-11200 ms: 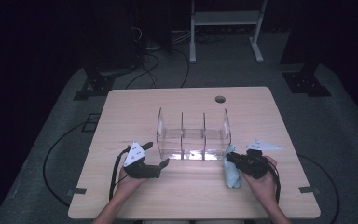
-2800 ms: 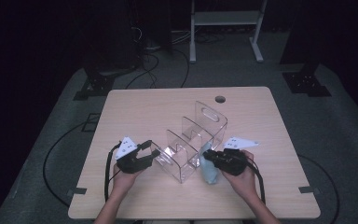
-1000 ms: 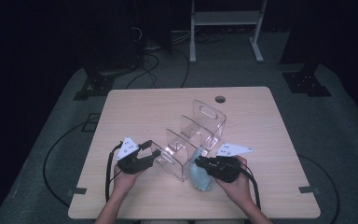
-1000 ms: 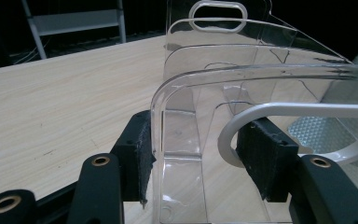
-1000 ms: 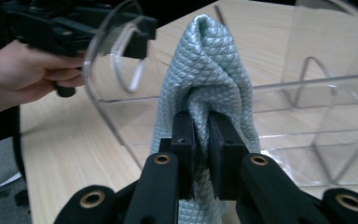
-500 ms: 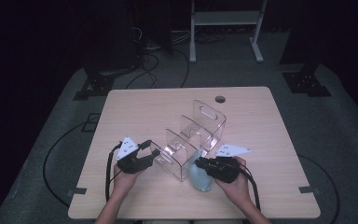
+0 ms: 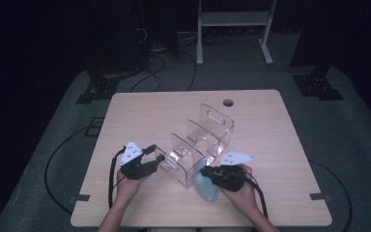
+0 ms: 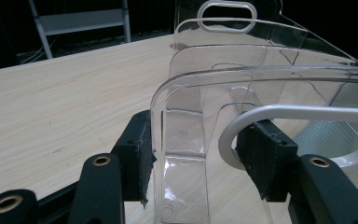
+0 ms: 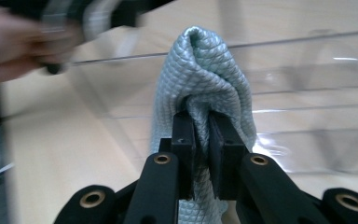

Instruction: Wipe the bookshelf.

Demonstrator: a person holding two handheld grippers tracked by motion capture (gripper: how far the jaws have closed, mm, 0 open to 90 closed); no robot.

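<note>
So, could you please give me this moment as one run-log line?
left gripper: shut on clear organizer end wall | right gripper: shut on blue-grey cloth, against organizer's side | table: wood

A light wooden desk point(image 7: 140, 116) is standing on a grey floor mat point(image 7: 67, 125), with a round cable hole point(image 7: 228, 102) sitting near its far edge. Black cables point(image 7: 159, 65) are snaking across the floor behind it. A white metal stand point(image 7: 232, 19) is standing at the back, and dark equipment bases point(image 7: 316, 84) are resting on the floor at far right and far left.
</note>
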